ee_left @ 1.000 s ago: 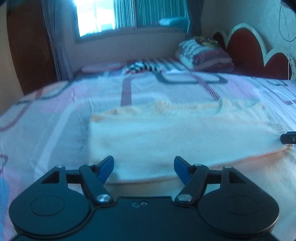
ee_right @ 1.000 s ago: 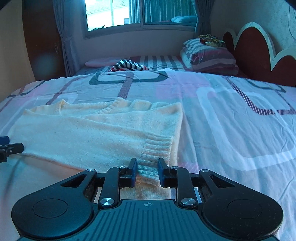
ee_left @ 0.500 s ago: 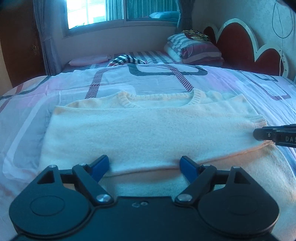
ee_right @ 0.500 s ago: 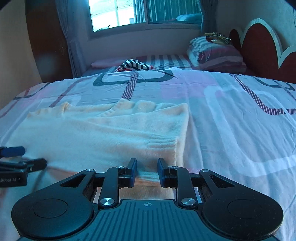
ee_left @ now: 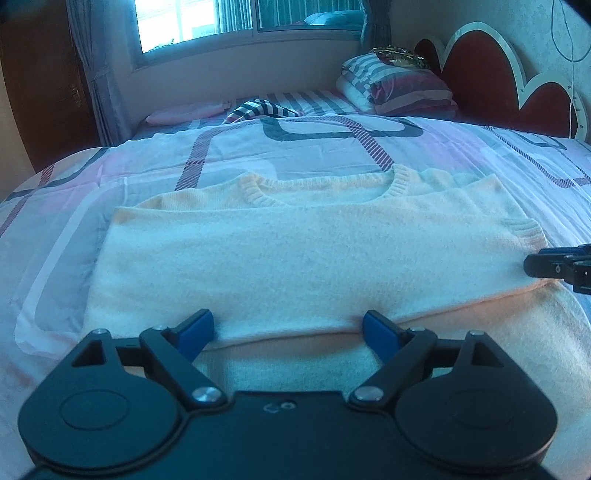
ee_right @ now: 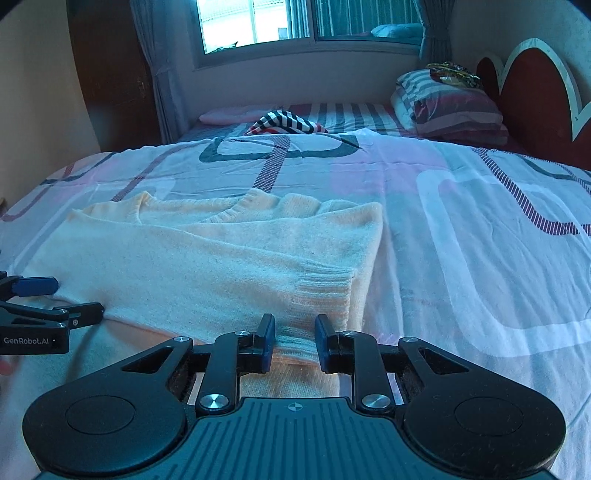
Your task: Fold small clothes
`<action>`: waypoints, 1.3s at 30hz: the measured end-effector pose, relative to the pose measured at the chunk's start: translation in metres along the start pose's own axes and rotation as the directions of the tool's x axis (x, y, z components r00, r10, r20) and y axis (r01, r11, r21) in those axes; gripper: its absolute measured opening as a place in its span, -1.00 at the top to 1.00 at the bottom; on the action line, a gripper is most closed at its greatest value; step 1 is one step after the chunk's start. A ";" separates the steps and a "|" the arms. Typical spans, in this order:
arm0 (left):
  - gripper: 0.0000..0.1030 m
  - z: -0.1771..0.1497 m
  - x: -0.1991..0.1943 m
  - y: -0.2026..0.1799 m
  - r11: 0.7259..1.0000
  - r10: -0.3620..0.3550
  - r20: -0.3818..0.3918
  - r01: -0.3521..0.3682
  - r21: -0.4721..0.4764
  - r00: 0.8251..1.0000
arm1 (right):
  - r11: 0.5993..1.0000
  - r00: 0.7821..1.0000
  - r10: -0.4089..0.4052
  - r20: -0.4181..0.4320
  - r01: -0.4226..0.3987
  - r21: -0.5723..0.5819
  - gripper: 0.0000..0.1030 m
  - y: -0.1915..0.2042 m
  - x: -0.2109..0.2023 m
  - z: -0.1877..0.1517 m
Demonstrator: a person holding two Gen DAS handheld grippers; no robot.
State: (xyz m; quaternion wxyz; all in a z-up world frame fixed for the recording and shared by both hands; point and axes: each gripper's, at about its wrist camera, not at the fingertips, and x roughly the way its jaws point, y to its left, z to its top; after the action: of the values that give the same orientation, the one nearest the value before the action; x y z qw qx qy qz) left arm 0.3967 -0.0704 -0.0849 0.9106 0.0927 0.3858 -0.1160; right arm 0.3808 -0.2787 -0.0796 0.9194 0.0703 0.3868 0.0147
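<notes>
A cream knit sweater [ee_left: 295, 254] lies flat on the bed, its sleeves folded across the body and the collar at the far side. It also shows in the right wrist view [ee_right: 221, 266]. My left gripper [ee_left: 288, 328] is open wide, its blue pads just above the folded sleeve's near edge. My right gripper [ee_right: 294, 338] is partly open, its pads either side of the ribbed cuff [ee_right: 321, 295] without clamping it. The right gripper shows at the right edge of the left wrist view [ee_left: 554, 264]. The left gripper shows at the left edge of the right wrist view [ee_right: 40, 302].
The bed sheet [ee_right: 461, 229] is white and pink with dark line patterns. A striped garment [ee_right: 286, 123] and a stack of pillows [ee_right: 450, 107] lie at the far end. A red headboard [ee_left: 509, 88] stands at the right. A window [ee_right: 295, 22] is behind.
Both grippers have drawn back slightly toward the near side of the sweater. The left gripper has opened a little wider. The sweater has not moved.
</notes>
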 end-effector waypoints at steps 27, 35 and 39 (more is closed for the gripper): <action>-0.10 -0.095 -0.113 0.056 0.999 0.048 -0.041 -0.049 -0.013 0.998 | 0.992 0.997 0.067 -0.045 -0.061 0.113 0.04 -0.009 -0.109 -0.072; 0.05 -0.169 -0.183 0.093 0.983 -0.030 -0.059 0.019 -0.183 0.998 | 0.952 0.986 0.129 -0.102 -0.094 0.290 0.04 -0.022 -0.182 -0.152; 0.12 -0.196 -0.206 0.107 0.959 -0.116 -0.056 0.097 -0.268 0.992 | 0.925 0.981 0.171 -0.094 -0.127 0.358 0.05 -0.019 -0.207 -0.179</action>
State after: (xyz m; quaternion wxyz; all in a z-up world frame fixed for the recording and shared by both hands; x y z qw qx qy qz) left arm 0.1544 0.1114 -0.0615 0.8930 -0.0465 0.4343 -0.1088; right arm 0.1073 -0.2936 -0.0593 0.8625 0.2612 0.4329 0.0198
